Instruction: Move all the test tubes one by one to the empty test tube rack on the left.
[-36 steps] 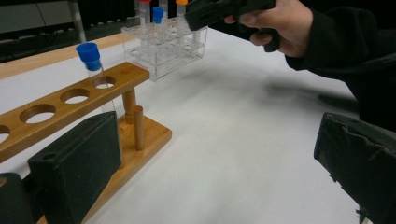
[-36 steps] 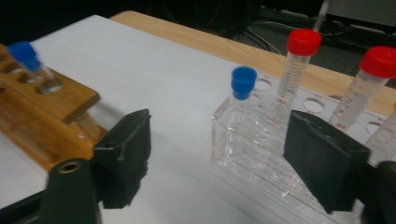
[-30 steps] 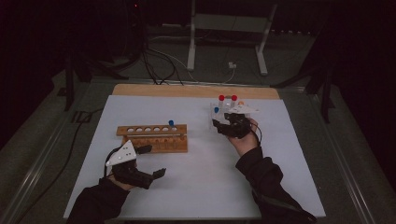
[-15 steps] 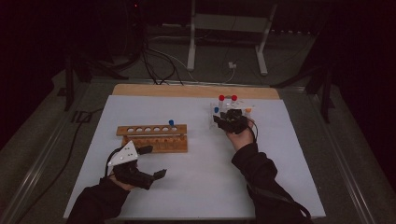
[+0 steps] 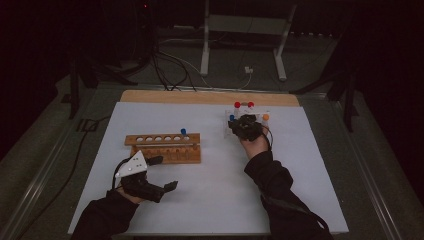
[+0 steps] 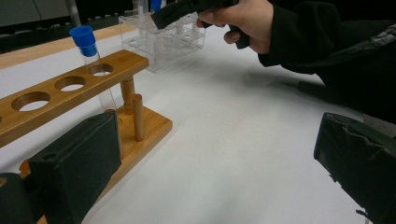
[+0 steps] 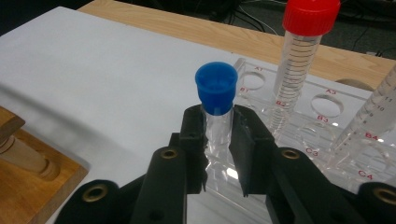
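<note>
At two o'clock on the worktop point(image 5: 210, 210), the right claw point(image 7: 217, 140) has advanced and now clamps a blue-capped tube point(image 7: 215, 100), likely for transfer; the left claw point(image 5: 159, 175) stays wide open, empty.

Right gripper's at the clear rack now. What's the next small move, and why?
Probably lift straight up: the right gripper is shut on the blue-capped tube, whose base still sits in the clear rack. The wooden rack has open holes to receive it.

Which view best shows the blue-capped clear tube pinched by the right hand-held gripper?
The right gripper view: the blue-capped clear tube stands close up between the right hand-held gripper jaws. In the high view the gripper covers most of it. The left gripper view catches just its blue cap at the top edge.
</note>
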`<action>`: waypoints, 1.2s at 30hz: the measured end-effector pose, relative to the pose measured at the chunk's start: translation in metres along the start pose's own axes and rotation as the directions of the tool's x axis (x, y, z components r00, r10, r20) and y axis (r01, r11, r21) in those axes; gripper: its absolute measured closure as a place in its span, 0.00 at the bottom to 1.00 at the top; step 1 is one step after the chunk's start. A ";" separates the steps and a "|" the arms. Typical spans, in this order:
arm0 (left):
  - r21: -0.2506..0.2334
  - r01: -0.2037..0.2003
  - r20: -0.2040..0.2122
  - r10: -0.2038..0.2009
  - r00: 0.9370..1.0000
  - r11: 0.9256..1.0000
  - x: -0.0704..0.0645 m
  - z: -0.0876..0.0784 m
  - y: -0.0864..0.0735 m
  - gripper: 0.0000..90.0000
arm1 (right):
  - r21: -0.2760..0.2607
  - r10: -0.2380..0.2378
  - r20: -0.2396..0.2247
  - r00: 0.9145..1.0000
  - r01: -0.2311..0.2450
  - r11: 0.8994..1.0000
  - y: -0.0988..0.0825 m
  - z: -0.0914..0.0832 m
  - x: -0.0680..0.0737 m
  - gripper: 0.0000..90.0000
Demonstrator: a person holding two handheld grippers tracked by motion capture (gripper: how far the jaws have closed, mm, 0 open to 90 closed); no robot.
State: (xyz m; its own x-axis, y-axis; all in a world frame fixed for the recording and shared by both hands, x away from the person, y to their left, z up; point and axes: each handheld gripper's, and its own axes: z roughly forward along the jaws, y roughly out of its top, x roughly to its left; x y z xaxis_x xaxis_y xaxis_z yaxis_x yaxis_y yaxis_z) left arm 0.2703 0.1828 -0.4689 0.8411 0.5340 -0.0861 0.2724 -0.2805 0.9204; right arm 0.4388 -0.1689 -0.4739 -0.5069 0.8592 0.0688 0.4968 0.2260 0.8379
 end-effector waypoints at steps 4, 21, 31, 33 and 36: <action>0.001 0.006 0.002 -0.006 1.000 1.000 0.000 0.001 -0.001 0.02 | -0.002 -0.011 0.017 1.000 0.011 1.000 0.001 0.000 0.000 0.85; -0.001 0.004 0.017 -0.004 1.000 1.000 0.000 0.002 0.002 0.02 | -0.071 -0.073 0.015 0.997 0.074 0.995 0.030 -0.035 0.003 0.85; 0.002 -0.001 0.030 0.001 1.000 1.000 -0.001 0.004 0.008 0.02 | -0.078 -0.131 -0.017 0.991 0.130 0.989 0.035 -0.058 0.013 0.85; 0.002 -0.001 0.032 0.001 0.999 1.000 -0.001 0.004 0.009 0.02 | -0.071 -0.143 -0.034 0.989 0.140 0.988 0.032 -0.061 0.016 0.85; 0.002 -0.002 0.034 0.002 0.999 1.000 -0.001 0.005 0.011 0.02 | -0.056 -0.167 -0.065 0.984 0.164 0.985 0.025 -0.064 0.022 0.85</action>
State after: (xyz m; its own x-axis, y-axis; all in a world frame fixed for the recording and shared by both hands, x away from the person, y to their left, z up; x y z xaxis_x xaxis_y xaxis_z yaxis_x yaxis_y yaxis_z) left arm 0.2744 0.1755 -0.4603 0.8571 0.5059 -0.0970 0.2715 -0.2836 0.9197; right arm 0.3944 -0.1738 -0.4168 -0.6275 0.7777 -0.0371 0.3673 0.3377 0.8667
